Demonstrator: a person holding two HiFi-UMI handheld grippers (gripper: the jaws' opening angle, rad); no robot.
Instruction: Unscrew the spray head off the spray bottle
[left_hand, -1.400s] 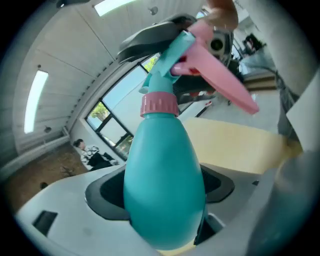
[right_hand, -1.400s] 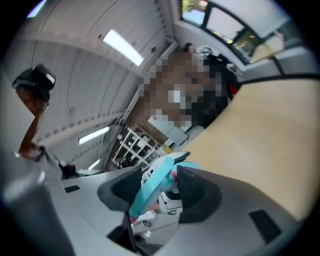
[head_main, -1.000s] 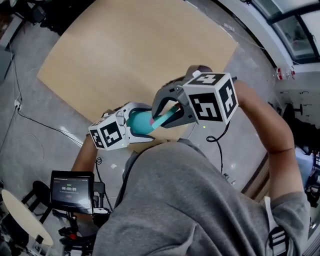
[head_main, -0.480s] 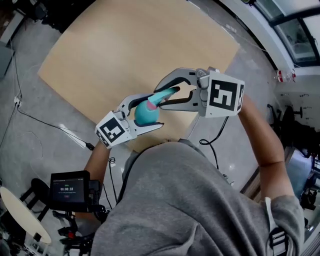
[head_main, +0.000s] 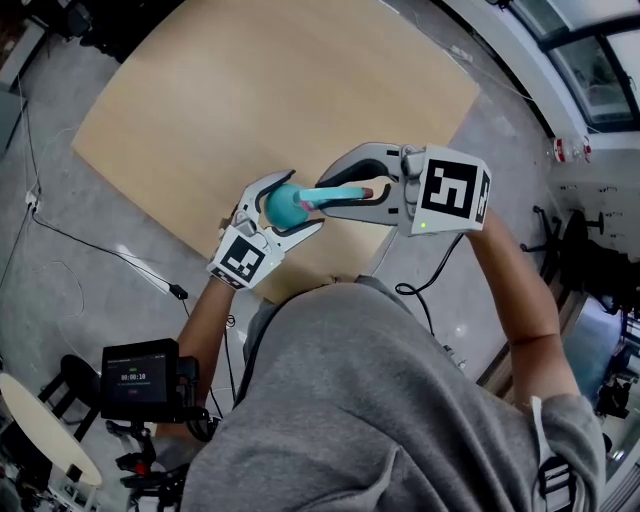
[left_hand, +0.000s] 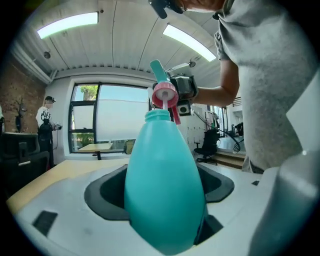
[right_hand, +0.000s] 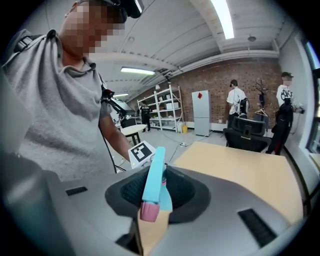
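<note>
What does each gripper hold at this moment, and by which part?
The left gripper holds the teal spray bottle by its body. The right gripper, whose jaws have just been closing, grips the spray head between them.

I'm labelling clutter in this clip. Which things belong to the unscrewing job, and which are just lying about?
Job: spray bottle, clamped in the left tool; spray head, clamped in the right tool.
Lying about: wooden table; small screen; floor cable; office chair.
</note>
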